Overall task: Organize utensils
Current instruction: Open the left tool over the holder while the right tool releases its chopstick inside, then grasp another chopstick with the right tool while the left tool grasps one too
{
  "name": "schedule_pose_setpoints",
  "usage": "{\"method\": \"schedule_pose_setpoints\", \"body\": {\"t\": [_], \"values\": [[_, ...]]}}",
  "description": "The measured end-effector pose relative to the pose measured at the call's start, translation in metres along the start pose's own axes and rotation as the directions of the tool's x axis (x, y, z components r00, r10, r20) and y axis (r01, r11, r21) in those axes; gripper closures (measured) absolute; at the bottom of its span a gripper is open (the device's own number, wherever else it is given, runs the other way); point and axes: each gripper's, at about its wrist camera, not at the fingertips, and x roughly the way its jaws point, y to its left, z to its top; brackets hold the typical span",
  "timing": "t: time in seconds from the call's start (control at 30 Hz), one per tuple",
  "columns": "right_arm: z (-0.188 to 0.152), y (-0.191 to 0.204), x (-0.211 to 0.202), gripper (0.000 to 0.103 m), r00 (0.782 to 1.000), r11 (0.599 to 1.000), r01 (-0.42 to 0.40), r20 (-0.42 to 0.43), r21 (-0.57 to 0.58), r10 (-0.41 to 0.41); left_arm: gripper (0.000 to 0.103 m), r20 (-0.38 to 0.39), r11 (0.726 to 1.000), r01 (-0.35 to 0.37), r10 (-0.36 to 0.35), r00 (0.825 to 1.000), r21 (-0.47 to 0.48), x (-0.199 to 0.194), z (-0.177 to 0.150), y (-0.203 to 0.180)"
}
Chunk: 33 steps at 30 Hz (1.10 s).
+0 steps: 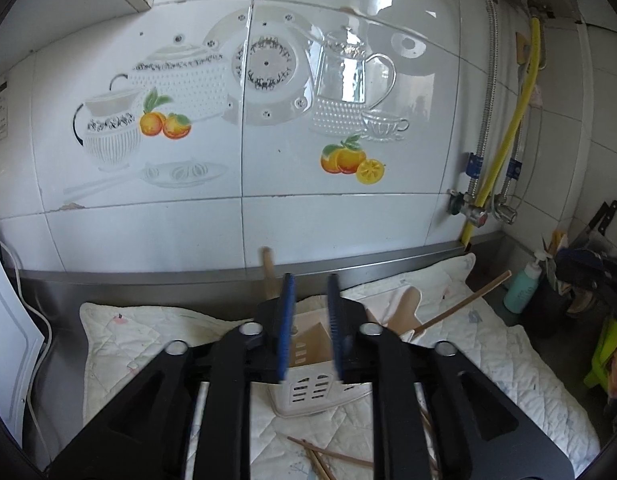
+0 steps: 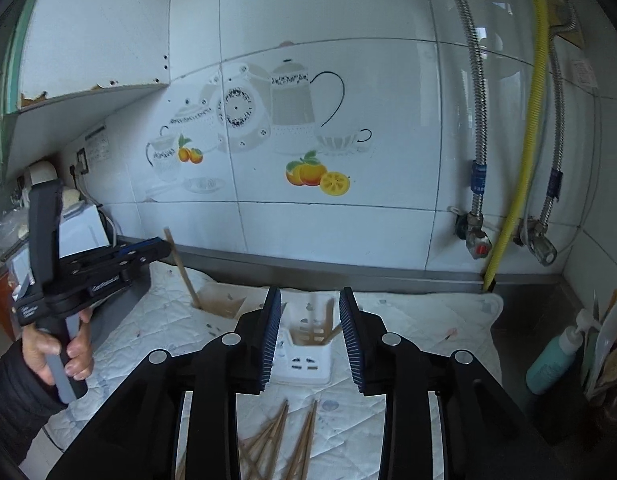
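Stock as I read it from my two feeds.

Left tool (image 1: 310, 328): jaws parted, nothing between the pads. A hand (image 2: 54, 350) in a dark sleeve holds its grip.

Right tool (image 2: 310, 336): jaws parted, pads bare, nothing gripped.

Holder (image 2: 308, 354): white, slotted, upright on the quilted cloth (image 2: 420, 320), straight ahead of the right tool and framed between its fingers; a few sticks stand in it (count unclear, blurred).

Chopsticks (image 2: 286, 436): loose wooden ones lying crossed on the cloth, under the right tool, nearer me than the holder.

Wooden box (image 2: 222, 300): on the cloth ahead and left of the right tool, one stick (image 2: 182, 266) leaning out of it, just beside the left tool's tip.

Bottle (image 2: 550, 362): teal pump type, far right of the right tool, on the steel worktop (image 2: 520, 324).

Wall (image 2: 348, 220): white tile with teapot and orange decals, behind everything.
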Motion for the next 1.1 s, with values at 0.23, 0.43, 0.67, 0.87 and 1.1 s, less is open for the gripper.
{"method": "schedule_pose_setpoints", "body": {"t": [0.23, 0.43, 0.67, 0.87, 1.1], "values": [[-0.077, 0.013, -0.019, 0.073, 0.995, 0.995, -0.096, -0.018, 0.029, 0.097, 0.069, 0.027, 1.000, 0.010, -0.010, 1.000, 0.015, -0.033, -0.010, -0.009], [-0.155, 0.030, 0.006, 0.073, 0.977, 0.987, -0.161, -0.144, -0.006, 0.158, 0.052, 0.016, 1.000, -0.010, 0.009, 1.000, 0.012, -0.056, -0.035, -0.008], [-0.196, 0.037, 0.042, 0.077, 0.947, 0.980, -0.188, -0.277, -0.060, 0.164, 0.045, -0.029, 0.998, -0.022, 0.021, 0.999, -0.058, -0.072, -0.075, 0.007], [-0.206, 0.043, 0.064, 0.084, 0.924, 0.970, -0.207, -0.352, -0.129, 0.150, 0.045, -0.065, 0.993, -0.046, 0.039, 0.997, -0.109, -0.078, -0.111, 0.018], [-0.207, 0.048, 0.083, 0.084, 0.907, 0.956, -0.213, -0.405, -0.202, 0.116, 0.045, -0.115, 0.990, -0.067, 0.053, 0.992, -0.122, -0.078, -0.143, 0.022]]}}
